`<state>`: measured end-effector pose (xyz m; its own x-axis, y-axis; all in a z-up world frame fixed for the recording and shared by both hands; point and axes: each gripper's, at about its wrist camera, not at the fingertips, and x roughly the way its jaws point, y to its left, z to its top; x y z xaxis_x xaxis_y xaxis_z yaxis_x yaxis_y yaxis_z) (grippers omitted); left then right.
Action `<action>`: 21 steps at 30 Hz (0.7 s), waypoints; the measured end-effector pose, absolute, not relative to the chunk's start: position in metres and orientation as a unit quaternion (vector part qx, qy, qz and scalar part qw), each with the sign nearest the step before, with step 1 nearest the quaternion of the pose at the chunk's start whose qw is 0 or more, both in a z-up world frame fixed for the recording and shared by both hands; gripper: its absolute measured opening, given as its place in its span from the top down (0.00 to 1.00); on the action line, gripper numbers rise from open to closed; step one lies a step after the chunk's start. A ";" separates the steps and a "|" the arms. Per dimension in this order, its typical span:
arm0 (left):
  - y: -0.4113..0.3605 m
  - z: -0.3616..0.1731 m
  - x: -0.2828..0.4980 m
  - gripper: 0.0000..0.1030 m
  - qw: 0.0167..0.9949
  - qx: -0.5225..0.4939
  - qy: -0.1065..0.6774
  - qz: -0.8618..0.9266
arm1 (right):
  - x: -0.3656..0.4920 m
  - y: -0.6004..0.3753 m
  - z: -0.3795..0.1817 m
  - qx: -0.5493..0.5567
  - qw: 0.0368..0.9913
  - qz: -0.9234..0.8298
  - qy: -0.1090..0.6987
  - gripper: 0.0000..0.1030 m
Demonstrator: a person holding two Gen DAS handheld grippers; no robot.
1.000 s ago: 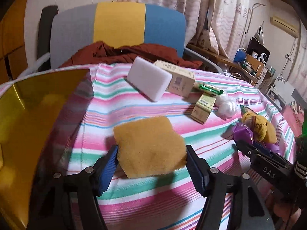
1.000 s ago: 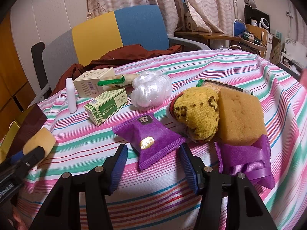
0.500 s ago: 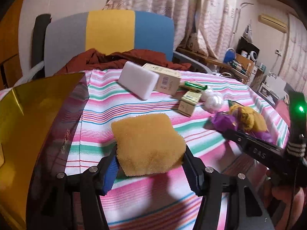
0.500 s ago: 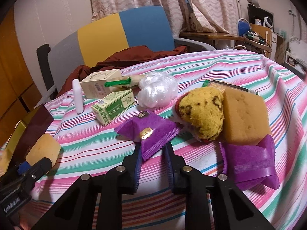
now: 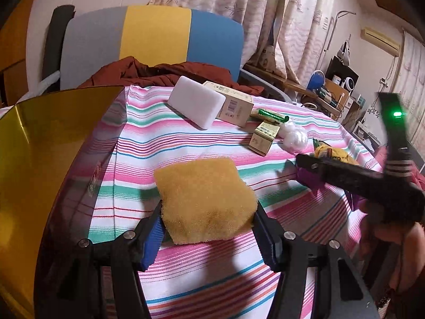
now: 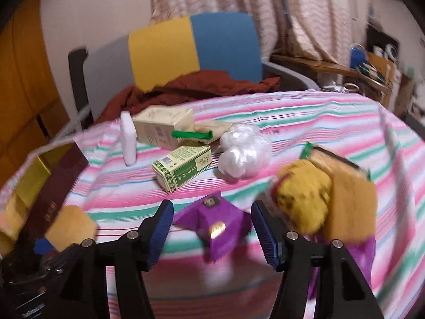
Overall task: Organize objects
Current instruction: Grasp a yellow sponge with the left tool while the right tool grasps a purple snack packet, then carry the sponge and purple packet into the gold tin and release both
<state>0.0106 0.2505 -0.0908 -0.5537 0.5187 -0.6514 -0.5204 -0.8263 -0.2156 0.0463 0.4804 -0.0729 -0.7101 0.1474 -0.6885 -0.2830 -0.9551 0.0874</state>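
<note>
The left tongs (image 5: 207,228) were clamped on a yellow sponge (image 5: 204,196), both blue pads pressing its near end, and the sponge sat lifted over the striped cloth of the bench (image 5: 164,146). Left of that sponge, close by, rose the dark wall of a gold-lined box (image 5: 66,159). Beyond the sponge, toward the chair (image 5: 154,34), a white foam block (image 5: 198,105) leaned against a cream carton (image 5: 233,105). Right of the carton lay a green-capped tube (image 5: 273,115), a small green tea box (image 5: 264,138) and a ball of clear plastic wrap (image 5: 293,135).

The right tongs (image 6: 212,232) were opening, their pads standing apart on either side of a purple snack packet (image 6: 215,226). The wrist view was blurred, and neither pad pressed on the packet, though whether it rested on the cloth or hung just above it I cannot tell. Right of the packet, close by, were a yellow knitted ball (image 6: 302,199) and a second tan sponge (image 6: 350,207), the two touching and lying over another purple packet (image 6: 364,252). A rust-red garment (image 6: 191,87) lay heaped on the chair seat behind the bench.
</note>
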 end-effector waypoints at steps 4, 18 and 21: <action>0.252 -0.092 0.010 0.40 0.300 -0.371 0.000 0.879 | 0.043 0.479 -0.081 -0.369 0.120 0.918 0.083 0.45; 0.243 -0.089 0.020 0.40 0.319 -0.358 -0.001 0.878 | 0.065 0.463 -0.082 -0.363 0.076 0.922 0.114 0.42; 0.244 -0.092 0.023 0.40 0.322 -0.362 0.004 0.875 | 0.067 0.455 -0.082 -0.370 0.063 0.921 0.106 0.41</action>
